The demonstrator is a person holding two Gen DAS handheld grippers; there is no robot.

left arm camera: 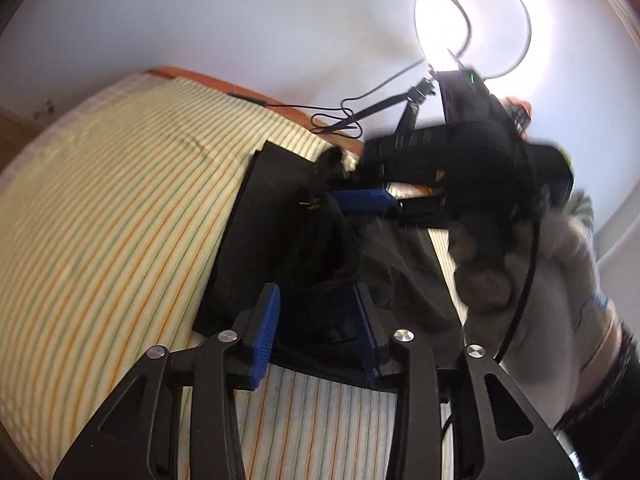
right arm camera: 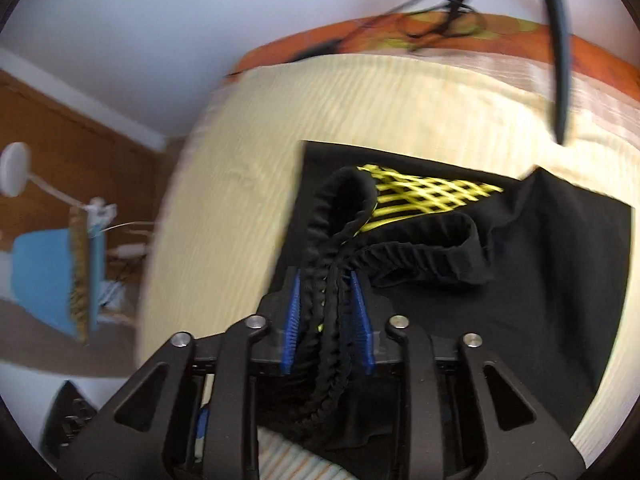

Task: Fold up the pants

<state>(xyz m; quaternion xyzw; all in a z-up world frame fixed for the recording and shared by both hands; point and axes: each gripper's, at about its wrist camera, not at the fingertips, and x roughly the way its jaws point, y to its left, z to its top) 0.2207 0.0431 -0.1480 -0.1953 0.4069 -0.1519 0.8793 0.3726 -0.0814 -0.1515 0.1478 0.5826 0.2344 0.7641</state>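
Black pants lie on a striped cream bed cover. My left gripper has blue pads set wide apart around a bunch of the black fabric; the jaws look open. My right gripper is shut on the gathered elastic waistband and lifts it; a yellow mesh lining shows inside. The rest of the pants lies flat on the bed. The right gripper also shows in the left wrist view, held by a gloved hand.
A bright ring light on a black stand rises at the bed's far side, with cables on an orange edge. A blue chair and a white lamp stand beyond the bed's left edge.
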